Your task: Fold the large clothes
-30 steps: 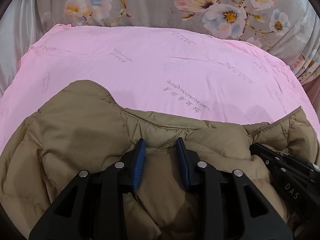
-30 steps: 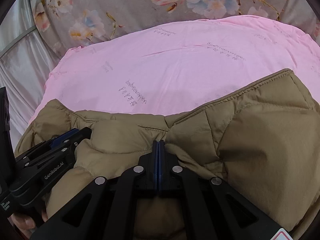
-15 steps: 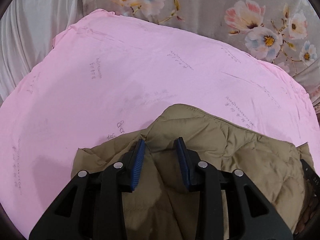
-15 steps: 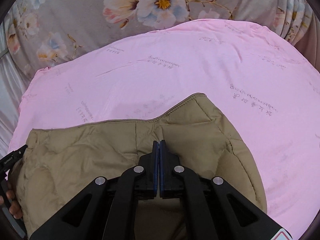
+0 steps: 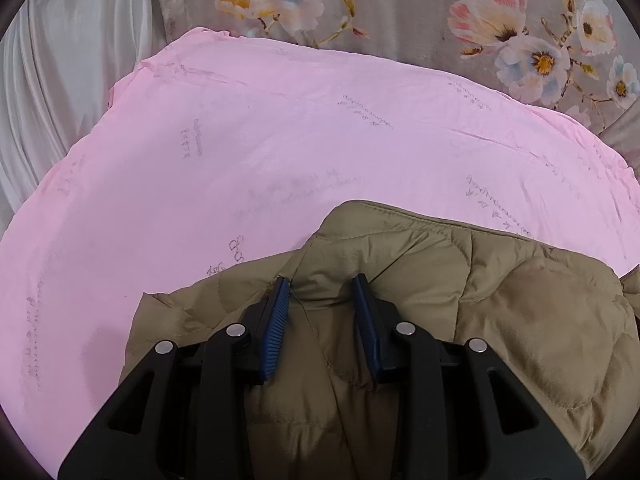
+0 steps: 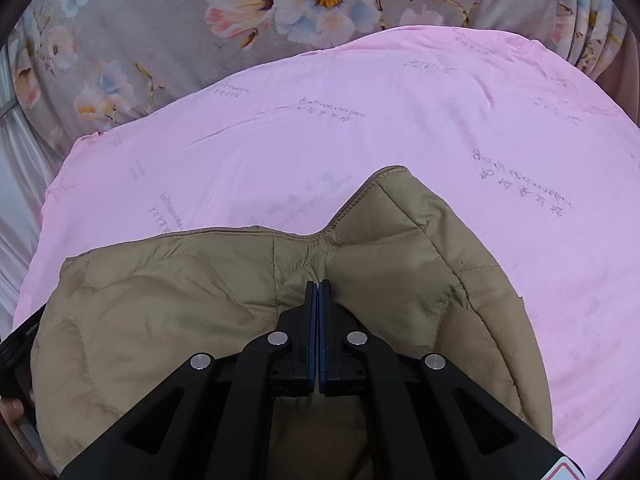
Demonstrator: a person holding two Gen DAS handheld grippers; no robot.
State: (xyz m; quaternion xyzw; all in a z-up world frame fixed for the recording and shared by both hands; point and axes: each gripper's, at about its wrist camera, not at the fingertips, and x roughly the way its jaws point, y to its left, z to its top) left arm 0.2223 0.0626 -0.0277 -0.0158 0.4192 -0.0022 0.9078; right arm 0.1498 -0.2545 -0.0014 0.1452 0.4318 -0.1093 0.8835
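A khaki quilted jacket (image 5: 520, 312) lies bunched on a pink sheet (image 5: 240, 160). My left gripper (image 5: 321, 280) holds a thick fold of the jacket's edge between its blue pads, which stand a little apart around the padding. In the right wrist view the same jacket (image 6: 160, 300) spreads below the camera. My right gripper (image 6: 319, 282) is shut tight on a thin seam near the jacket's notch. The left gripper's black body (image 6: 20, 332) shows only at the left edge, with a person's fingers (image 6: 12, 408) below it.
The pink sheet (image 6: 400, 120), printed with faint writing, covers a bed. Grey floral bedding (image 5: 400, 8) runs along the far side. White satin cloth (image 5: 60, 60) hangs at the far left. Bare pink sheet lies ahead of both grippers.
Both grippers have moved apart, carrying the jacket's edge with them. The right gripper has left the left wrist view, and the left gripper has slid to the right view's edge.
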